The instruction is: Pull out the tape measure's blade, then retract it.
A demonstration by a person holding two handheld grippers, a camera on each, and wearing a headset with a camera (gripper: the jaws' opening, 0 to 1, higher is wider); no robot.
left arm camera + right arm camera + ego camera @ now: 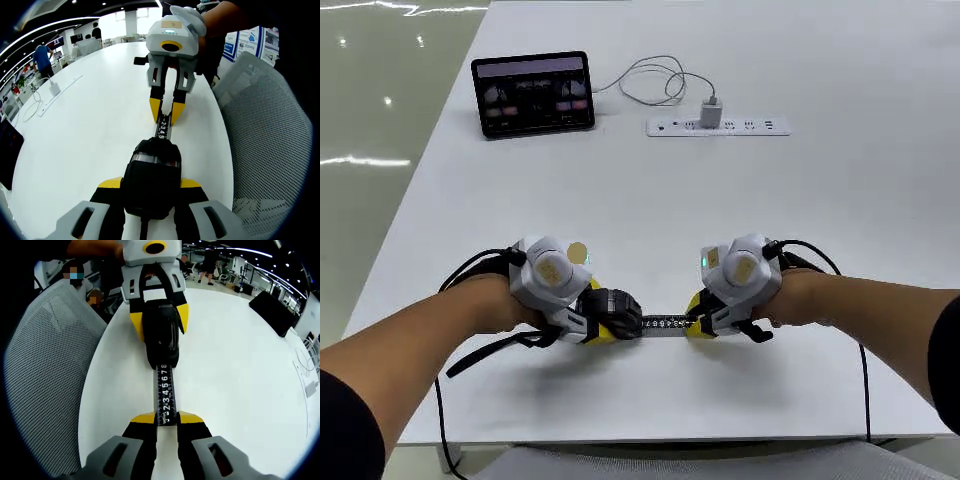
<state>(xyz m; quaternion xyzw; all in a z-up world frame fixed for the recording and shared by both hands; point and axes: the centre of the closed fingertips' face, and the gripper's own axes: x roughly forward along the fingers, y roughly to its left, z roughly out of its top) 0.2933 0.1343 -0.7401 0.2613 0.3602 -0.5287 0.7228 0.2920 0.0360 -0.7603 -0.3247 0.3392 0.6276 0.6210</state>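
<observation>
Head view — tablet (533,93), power strip (760,127) well beyond tape measure (612,312)

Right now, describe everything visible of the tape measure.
The tape measure has a black, plastic-looking case, held low at the white table near its front edge. The left gripper clamps the case's sides between its yellow-tipped fingers. A short length of blade, printed with numerals, runs straight out of its mouth, and the right gripper pinches the free end.
</observation>
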